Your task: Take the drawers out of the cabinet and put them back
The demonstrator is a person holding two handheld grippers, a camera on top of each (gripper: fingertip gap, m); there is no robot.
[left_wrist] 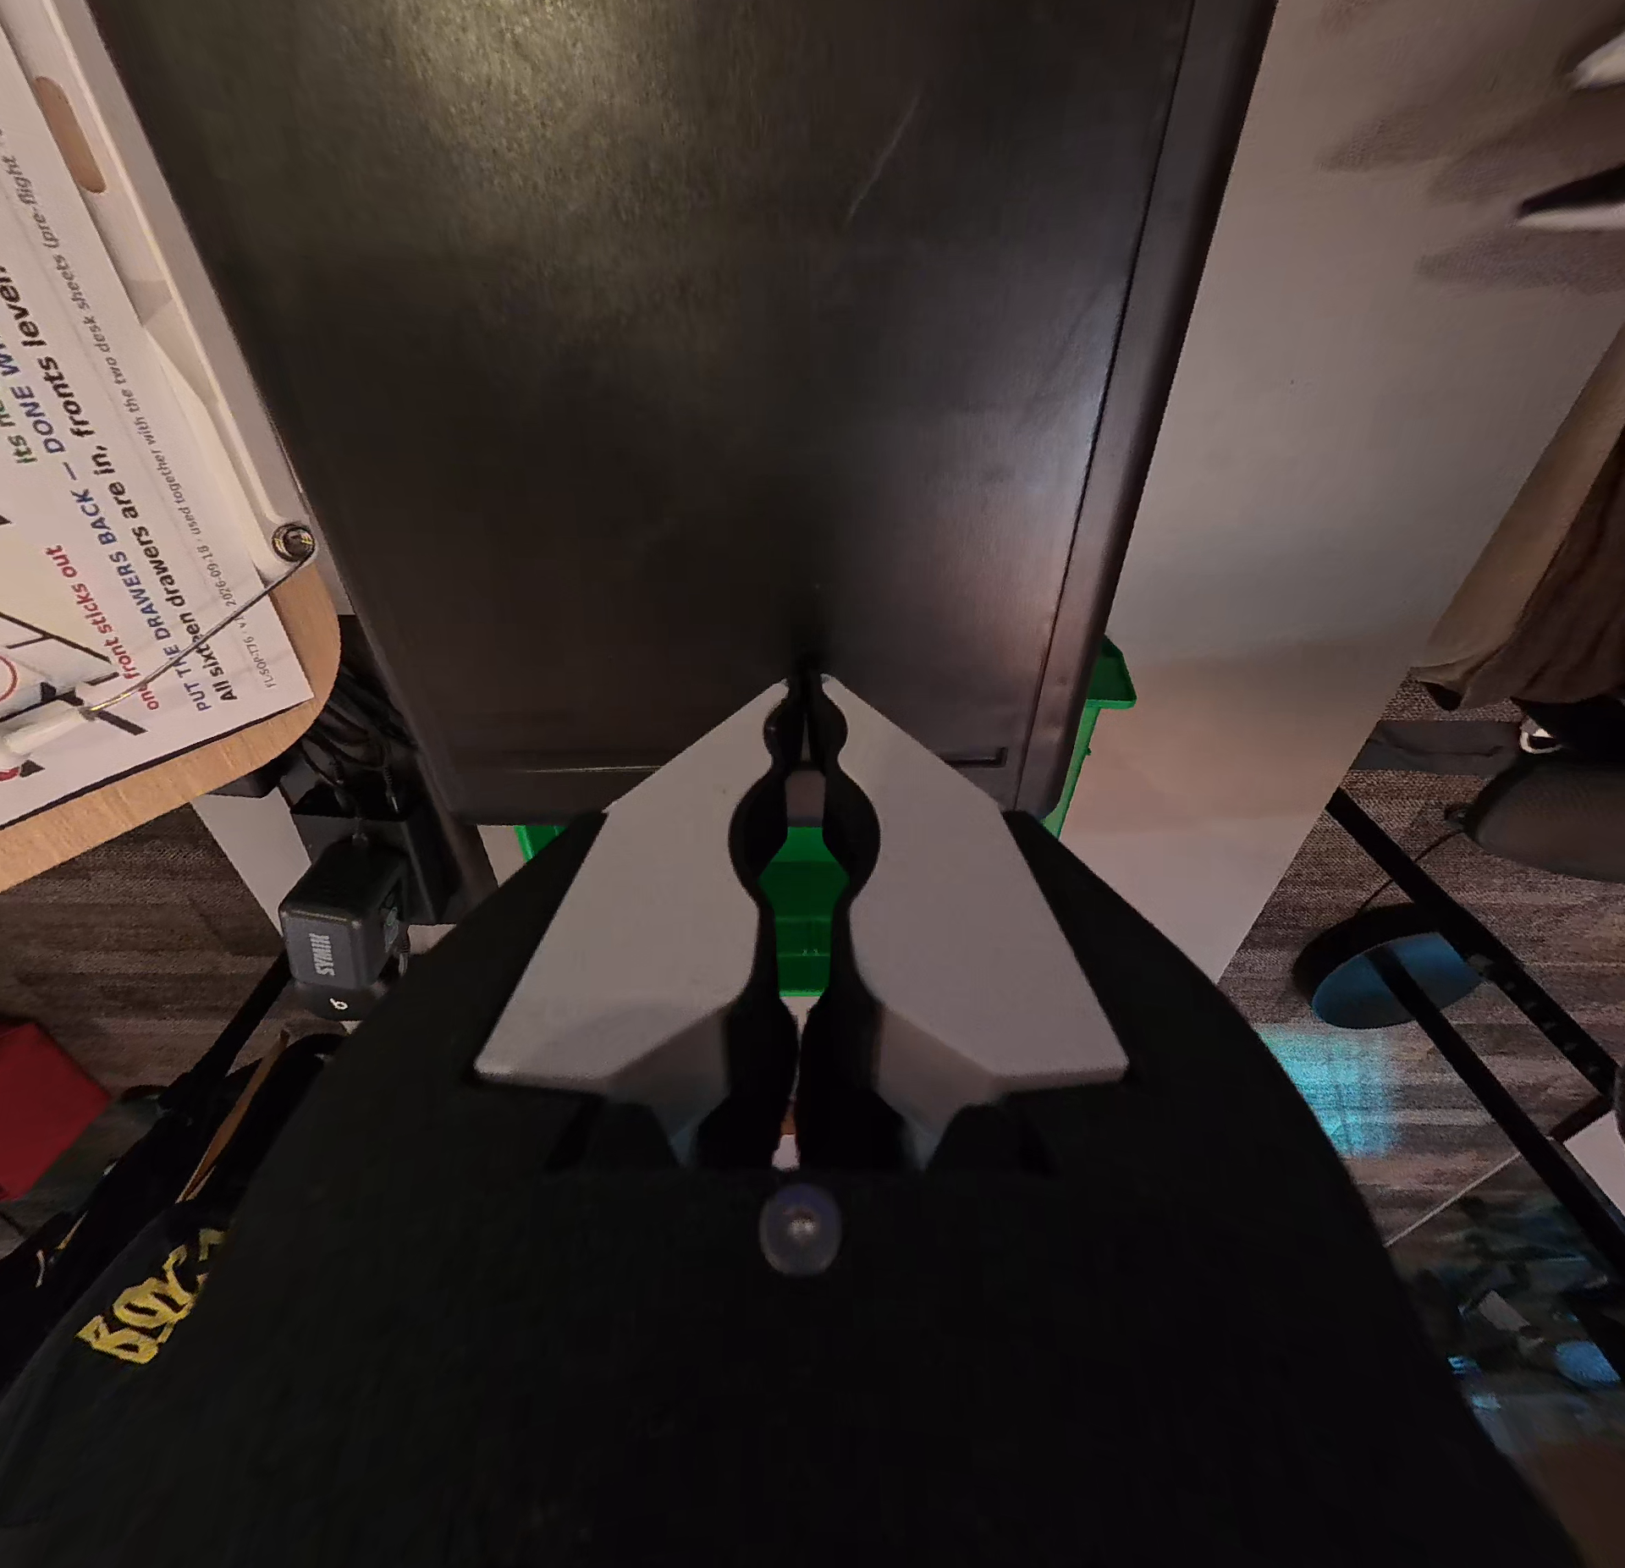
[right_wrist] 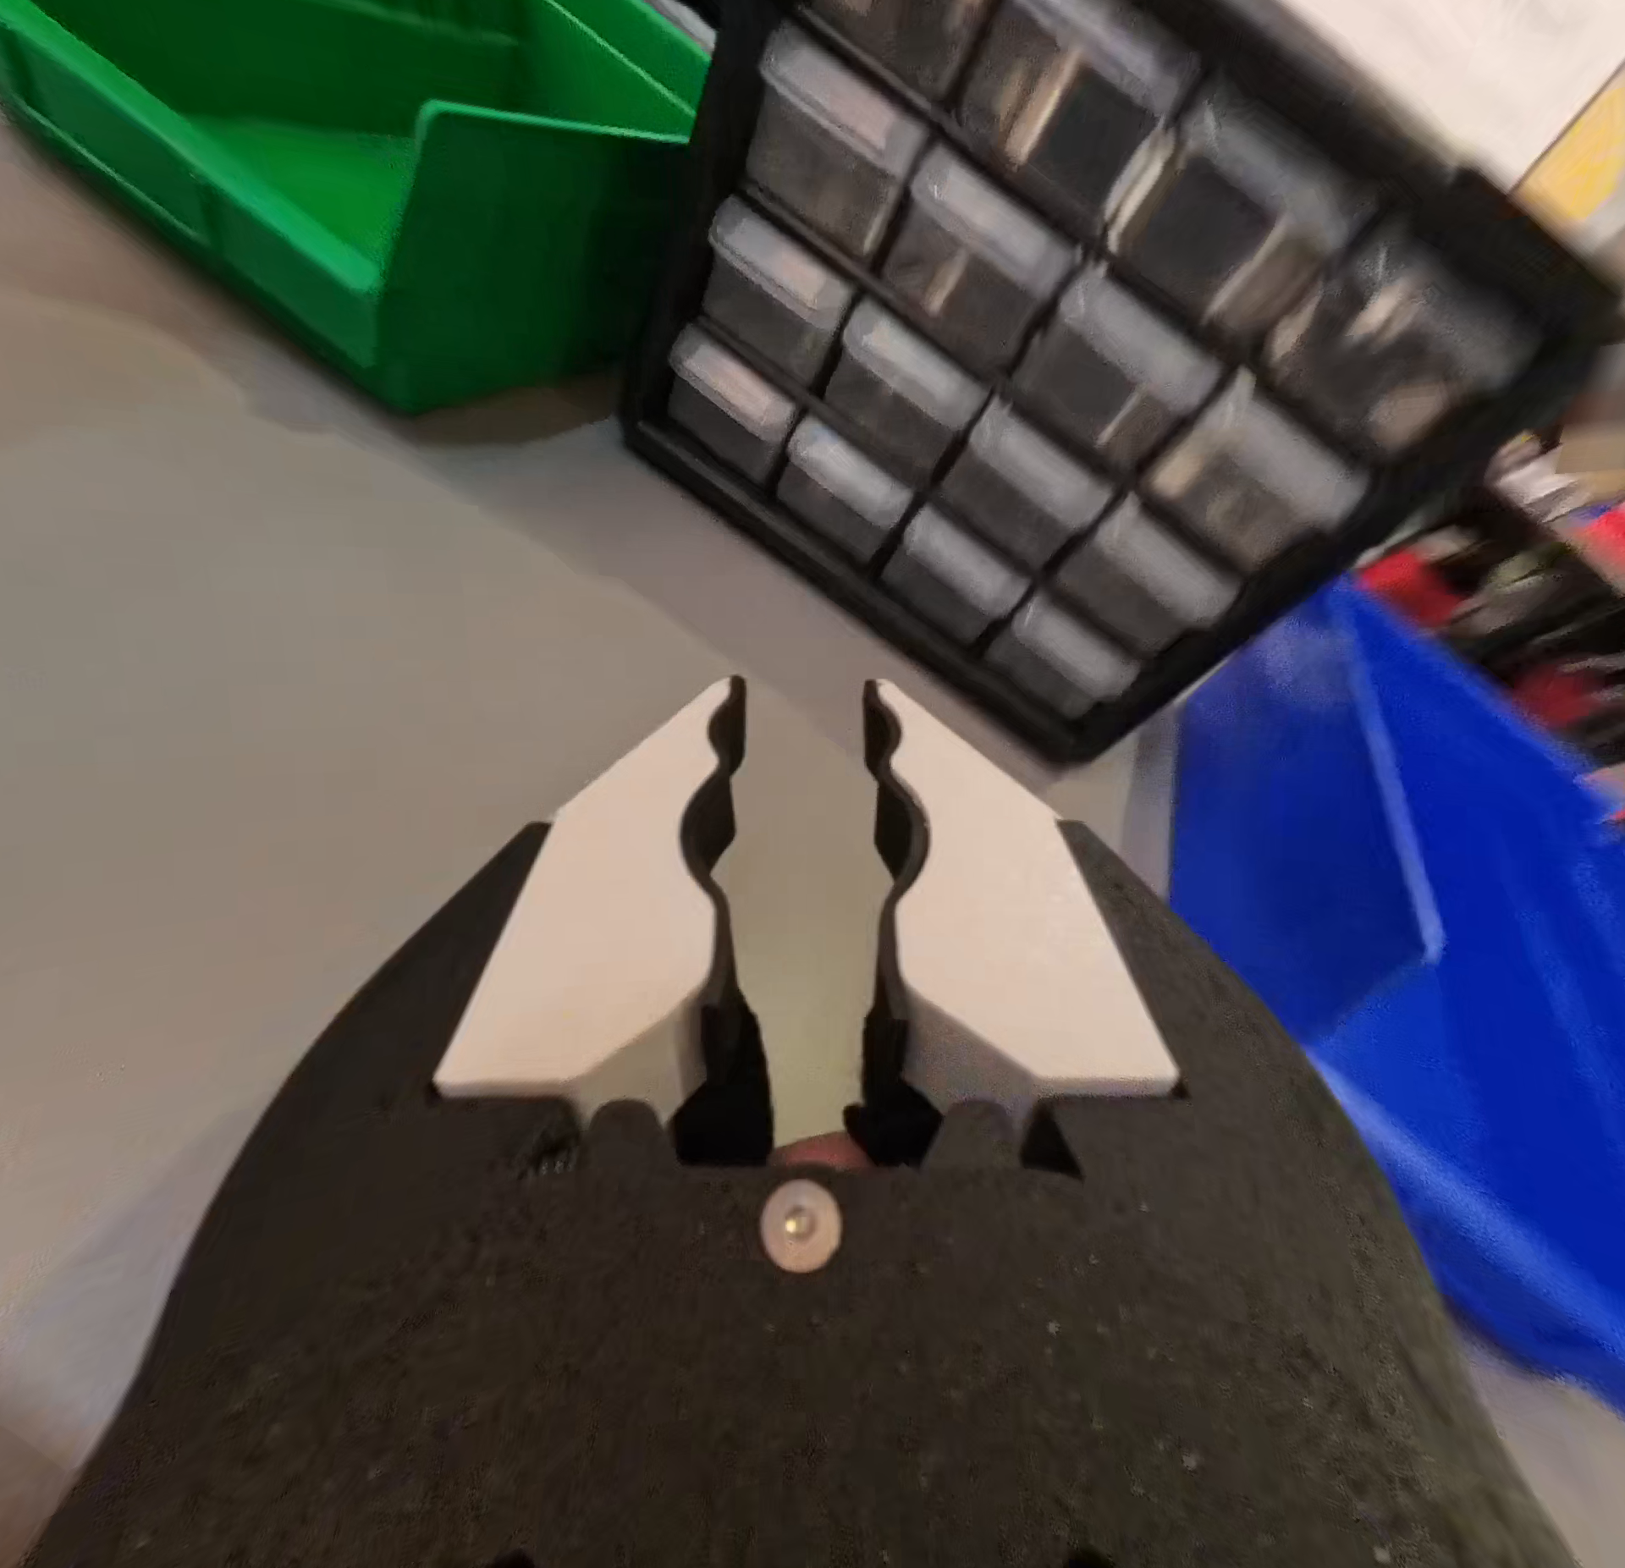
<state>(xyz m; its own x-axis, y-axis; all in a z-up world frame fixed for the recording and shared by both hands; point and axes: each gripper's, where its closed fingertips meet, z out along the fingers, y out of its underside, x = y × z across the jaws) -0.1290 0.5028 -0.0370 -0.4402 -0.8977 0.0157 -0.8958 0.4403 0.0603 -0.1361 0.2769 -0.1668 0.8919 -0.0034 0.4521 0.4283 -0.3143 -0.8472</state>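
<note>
The black cabinet (right_wrist: 1055,339) stands on the white table (right_wrist: 264,734), tilted in the right wrist view, with several clear drawers (right_wrist: 906,383) all seated in their slots. My right gripper (right_wrist: 802,699) is open and empty, low over the table, just short of the cabinet's lower front corner. In the left wrist view a plain black panel of the cabinet (left_wrist: 659,339) fills the upper half. My left gripper (left_wrist: 805,691) is shut, its tips touching that panel near its lower edge. I cannot tell if anything is between the tips.
A green bin (right_wrist: 290,207) sits left of the cabinet and shows under it in the left wrist view (left_wrist: 796,919). A blue bin (right_wrist: 1407,998) sits to the right. A clipboard with a printed sheet (left_wrist: 105,515) lies at left. The floor and cables lie beyond the table edge.
</note>
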